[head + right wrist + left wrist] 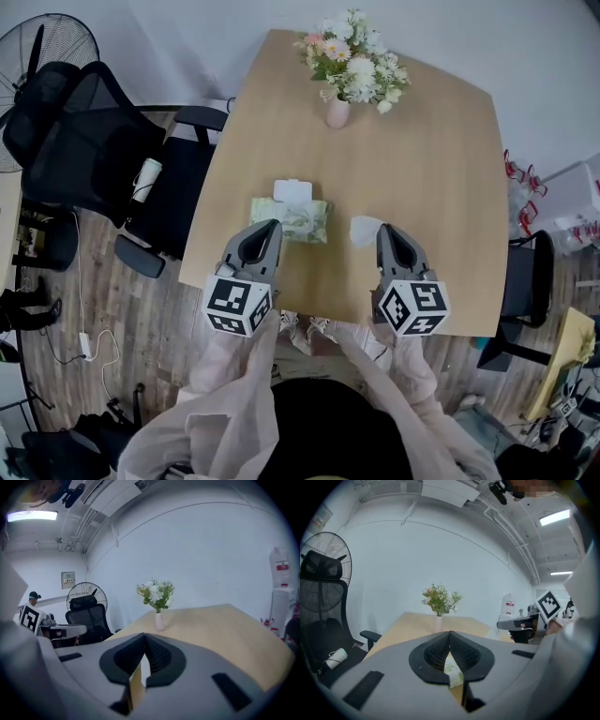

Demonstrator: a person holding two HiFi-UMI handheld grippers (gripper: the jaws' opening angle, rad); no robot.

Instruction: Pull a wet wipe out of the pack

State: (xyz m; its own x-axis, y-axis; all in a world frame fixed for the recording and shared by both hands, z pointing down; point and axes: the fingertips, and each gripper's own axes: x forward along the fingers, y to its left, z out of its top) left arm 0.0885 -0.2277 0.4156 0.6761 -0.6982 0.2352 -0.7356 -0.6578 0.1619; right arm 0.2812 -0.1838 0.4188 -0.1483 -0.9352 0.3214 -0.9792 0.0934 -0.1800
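A green wet wipe pack (302, 220) lies on the wooden table (441, 169) with its white lid (292, 191) flipped open at the far side. My left gripper (272, 226) has its jaws together, tip over the pack's near left corner; the left gripper view shows the pack (453, 670) through the slot under the closed gripper (450, 634). To the right of the pack, apart from it, my right gripper (382, 231) is shut on a white wet wipe (362, 231). In the right gripper view the wipe (145, 670) shows white behind the closed gripper (144, 637).
A pink vase of flowers (352, 66) stands at the far end of the table. A black office chair (94, 141) and a fan (37, 42) are off the left side. Red-topped items (520, 187) sit beyond the right edge.
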